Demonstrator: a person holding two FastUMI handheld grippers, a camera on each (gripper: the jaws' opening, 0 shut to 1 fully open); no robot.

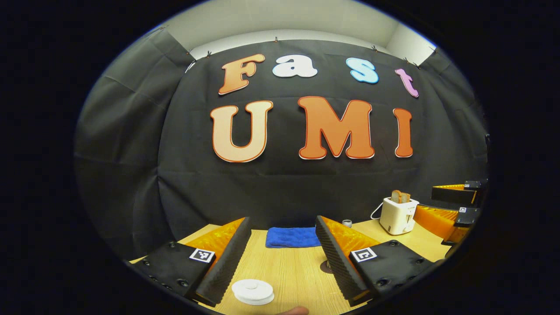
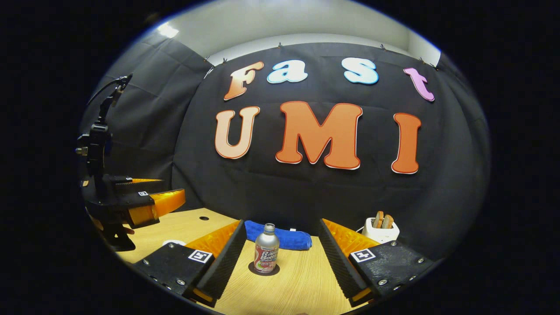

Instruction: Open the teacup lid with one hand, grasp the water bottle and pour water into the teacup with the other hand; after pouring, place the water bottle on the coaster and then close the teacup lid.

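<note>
- Tongs: left gripper [image 1: 283, 253] and right gripper [image 2: 280, 256] both hanging spread wide, gripping nothing.
- Bottle [image 2: 266, 253] standing on coaster [image 2: 264, 270], framed ahead of the right gripper.
- Lid [image 1: 253, 291] resting closed on cup, near the left gripper.

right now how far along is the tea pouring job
Either barely begun or finished; one moment can't say which. The water bottle stands capped on its coaster. The lid sits on the teacup. Both the left tool and right tool are open, holding nothing.
</note>
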